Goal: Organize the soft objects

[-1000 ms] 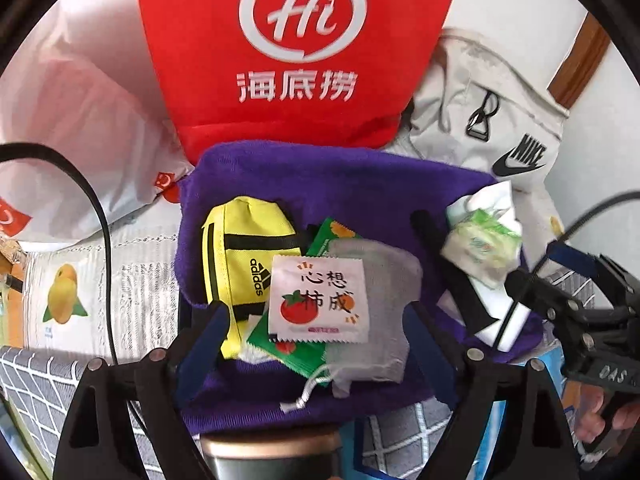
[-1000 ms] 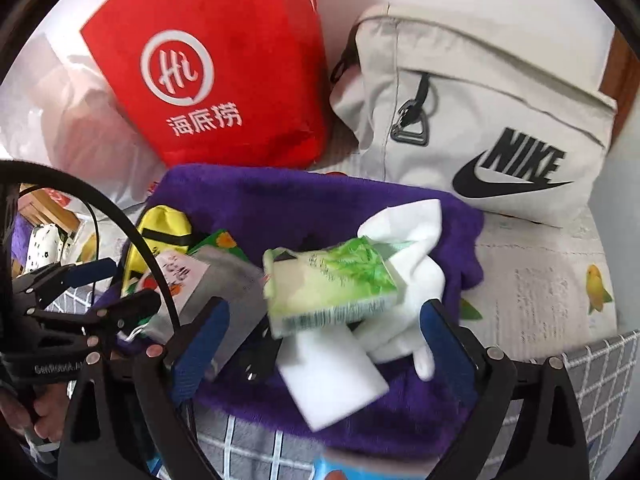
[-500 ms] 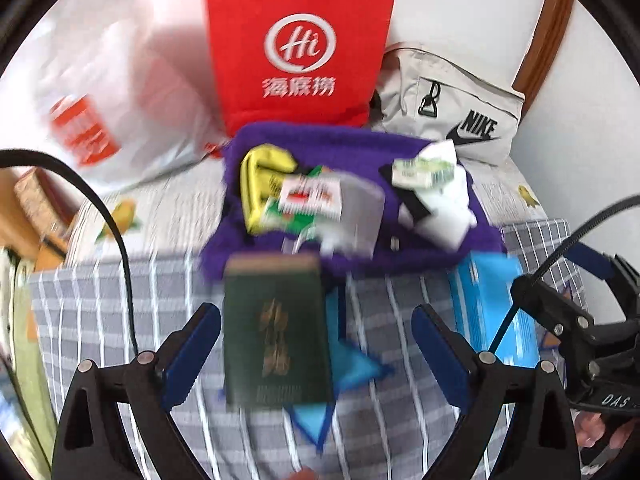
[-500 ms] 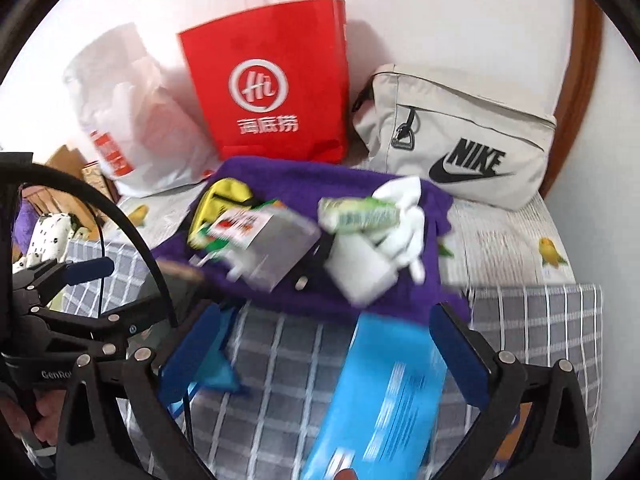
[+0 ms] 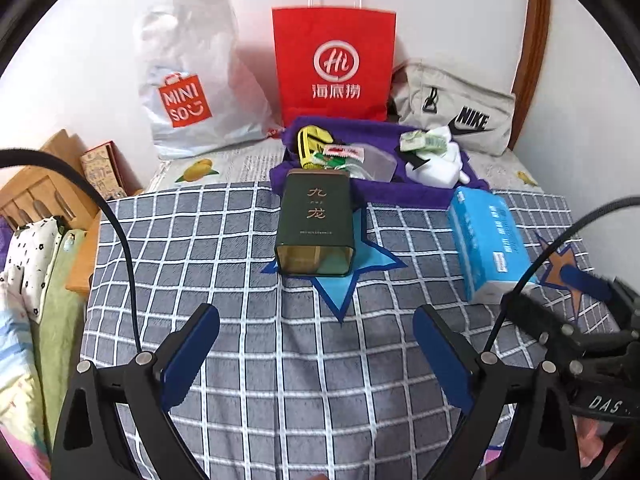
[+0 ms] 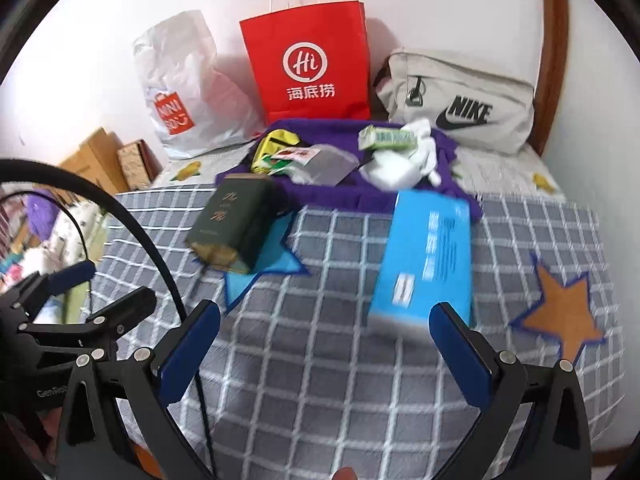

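Soft objects: small pile on a purple towel point(image 5: 420, 194), centre of both frames, below the red paper bag point(image 5: 334, 64); includes yellow pouch point(image 5: 310, 140), grey drawstring bag point(image 6: 330, 166), green tissue pack point(image 6: 386, 138), white cloth point(image 5: 434, 168)
Left gripper point(image 5: 316, 360): lower centre of its frame, jaws spread, holding nothing
Right gripper point(image 6: 324, 354): likewise spread and empty, low in its frame
Hazards, judged: green tin point(image 5: 316, 224) and blue tissue box point(image 6: 428, 256) lie on the checked bed cover point(image 5: 224, 264) between grippers and pile; a straight reach could knock either. Items overlap, so one pinch may lift two, or drag the towel. Cable point(image 5: 116, 224) could snag
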Action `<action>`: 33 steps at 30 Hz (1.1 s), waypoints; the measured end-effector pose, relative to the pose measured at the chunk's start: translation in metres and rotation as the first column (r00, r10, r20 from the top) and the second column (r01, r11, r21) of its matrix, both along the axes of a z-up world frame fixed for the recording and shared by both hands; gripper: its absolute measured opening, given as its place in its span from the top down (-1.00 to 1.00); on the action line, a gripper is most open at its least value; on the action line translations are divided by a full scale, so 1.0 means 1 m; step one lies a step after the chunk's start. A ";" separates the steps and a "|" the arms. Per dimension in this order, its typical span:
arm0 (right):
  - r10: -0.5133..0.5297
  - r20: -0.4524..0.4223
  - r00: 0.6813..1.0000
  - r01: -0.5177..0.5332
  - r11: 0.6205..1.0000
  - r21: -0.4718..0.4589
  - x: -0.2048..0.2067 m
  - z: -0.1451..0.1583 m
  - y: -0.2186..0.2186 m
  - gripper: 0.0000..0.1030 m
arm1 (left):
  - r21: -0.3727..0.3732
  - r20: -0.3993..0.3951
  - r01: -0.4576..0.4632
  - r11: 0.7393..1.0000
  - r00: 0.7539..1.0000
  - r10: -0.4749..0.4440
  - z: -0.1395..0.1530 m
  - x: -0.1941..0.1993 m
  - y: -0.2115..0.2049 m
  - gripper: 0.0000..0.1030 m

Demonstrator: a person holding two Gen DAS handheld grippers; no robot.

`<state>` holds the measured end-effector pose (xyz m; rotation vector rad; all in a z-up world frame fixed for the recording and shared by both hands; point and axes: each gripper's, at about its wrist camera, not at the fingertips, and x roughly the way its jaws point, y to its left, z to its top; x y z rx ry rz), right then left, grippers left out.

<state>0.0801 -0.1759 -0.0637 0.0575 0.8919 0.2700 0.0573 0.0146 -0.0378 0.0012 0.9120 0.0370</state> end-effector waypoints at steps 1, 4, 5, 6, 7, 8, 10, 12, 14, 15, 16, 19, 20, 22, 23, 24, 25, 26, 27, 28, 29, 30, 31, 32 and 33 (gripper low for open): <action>0.006 -0.008 1.000 -0.006 1.000 0.009 -0.009 -0.001 -0.002 -1.00 | -0.003 0.007 0.000 1.000 1.000 0.000 0.002 -0.005 -0.001 -0.90; -0.015 0.008 1.000 0.015 1.000 0.014 -0.026 0.002 -0.007 -1.00 | 0.003 0.020 -0.002 1.000 1.000 0.002 0.007 -0.017 -0.008 -0.90; -0.027 0.012 1.000 0.027 1.000 0.004 -0.033 0.004 -0.010 -1.00 | 0.012 0.029 0.001 1.000 1.000 -0.002 0.009 -0.021 -0.011 -0.90; -0.037 0.020 0.999 0.038 0.999 -0.001 -0.038 0.005 -0.012 -1.00 | 0.015 0.034 0.005 1.000 0.999 -0.006 0.011 -0.025 -0.014 -0.90; -0.047 0.025 0.999 0.047 0.999 -0.004 -0.042 0.007 -0.014 -1.00 | 0.011 0.037 0.010 1.000 0.999 -0.010 0.011 -0.028 -0.015 -0.90; -0.055 0.033 0.998 0.055 0.998 -0.004 -0.046 0.008 -0.017 -1.00 | 0.000 0.039 0.014 1.000 0.999 -0.014 0.012 -0.031 -0.016 -0.90; -0.066 0.045 0.997 0.066 0.998 -0.003 -0.052 0.010 -0.021 -1.00 | -0.012 0.039 0.018 1.000 0.999 -0.018 0.011 -0.035 -0.017 -0.90; -0.076 0.042 0.996 0.076 0.997 -0.012 -0.057 0.010 -0.023 -1.00 | -0.020 0.038 0.014 1.000 0.999 -0.014 0.009 -0.039 -0.018 -0.90; -0.084 0.045 0.995 0.084 0.996 -0.010 -0.060 0.010 -0.025 -1.00 | -0.028 0.037 0.012 1.000 0.999 -0.011 0.009 -0.041 -0.018 -0.90; -0.085 0.044 0.995 0.085 0.996 -0.008 -0.061 0.010 -0.026 -1.00 | -0.026 0.036 0.015 1.000 0.999 -0.014 0.009 -0.042 -0.019 -0.90; -0.084 0.043 0.996 0.085 0.996 -0.009 -0.062 0.009 -0.026 -1.00 | -0.021 0.039 0.014 1.000 0.999 -0.013 0.009 -0.043 -0.020 -0.90; -0.092 0.044 0.995 0.093 0.996 -0.012 -0.064 0.009 -0.027 -1.00 | -0.008 0.051 0.010 1.000 0.999 -0.010 0.011 -0.045 -0.021 -0.90; -0.096 0.052 0.994 0.097 0.995 -0.016 -0.065 0.010 -0.026 -1.00 | -0.007 0.050 0.013 1.000 0.999 -0.012 0.011 -0.044 -0.021 -0.90; -0.097 0.060 0.993 0.098 0.995 -0.019 -0.067 0.011 -0.027 -1.00 | -0.019 0.051 0.013 1.000 0.999 -0.012 0.012 -0.045 -0.020 -0.90; -0.097 0.059 0.994 0.098 0.995 -0.014 -0.067 0.012 -0.027 -1.00 | -0.022 0.053 0.013 1.000 0.999 -0.012 0.012 -0.045 -0.020 -0.90; -0.095 0.059 0.994 0.096 0.995 -0.012 -0.066 0.012 -0.027 -1.00 | -0.020 0.054 0.014 1.000 0.998 -0.013 0.012 -0.046 -0.020 -0.90; -0.095 0.059 0.994 0.096 0.995 -0.013 -0.067 0.012 -0.027 -1.00 | -0.016 0.053 0.014 1.000 0.999 -0.013 0.012 -0.045 -0.020 -0.90; -0.097 0.057 0.994 0.099 0.995 -0.019 -0.067 0.012 -0.027 -1.00 | -0.010 0.051 0.016 1.000 0.999 -0.015 0.011 -0.045 -0.021 -0.90; -0.099 0.059 0.993 0.101 0.995 -0.029 -0.067 0.012 -0.027 -1.00 | -0.010 0.049 0.016 1.000 0.999 -0.015 0.011 -0.045 -0.021 -0.90; -0.099 0.062 0.993 0.102 0.994 -0.033 -0.068 0.012 -0.027 -1.00 | -0.012 0.048 0.016 1.000 0.999 -0.016 0.011 -0.044 -0.021 -0.90; -0.101 0.060 0.993 0.103 0.994 -0.034 -0.068 0.012 -0.027 -1.00 | -0.015 0.045 0.017 1.000 0.999 -0.017 0.010 -0.045 -0.021 -0.90; -0.101 0.059 0.993 0.103 0.994 -0.034 -0.068 0.012 -0.027 -1.00 | -0.017 0.044 0.016 1.000 0.999 -0.016 0.010 -0.045 -0.020 -0.90; -0.100 0.060 0.993 0.102 0.994 -0.031 -0.069 0.012 -0.028 -1.00 | -0.015 0.044 0.015 1.000 0.999 -0.014 0.010 -0.045 -0.020 -0.90; -0.100 0.055 0.993 0.102 0.994 -0.027 -0.069 0.011 -0.028 -1.00 | -0.013 0.045 0.015 1.000 0.999 -0.014 0.010 -0.045 -0.021 -0.90; -0.103 0.046 0.994 0.104 0.994 -0.024 -0.069 0.011 -0.028 -1.00 | -0.012 0.047 0.015 1.000 0.999 -0.015 0.011 -0.046 -0.020 -0.90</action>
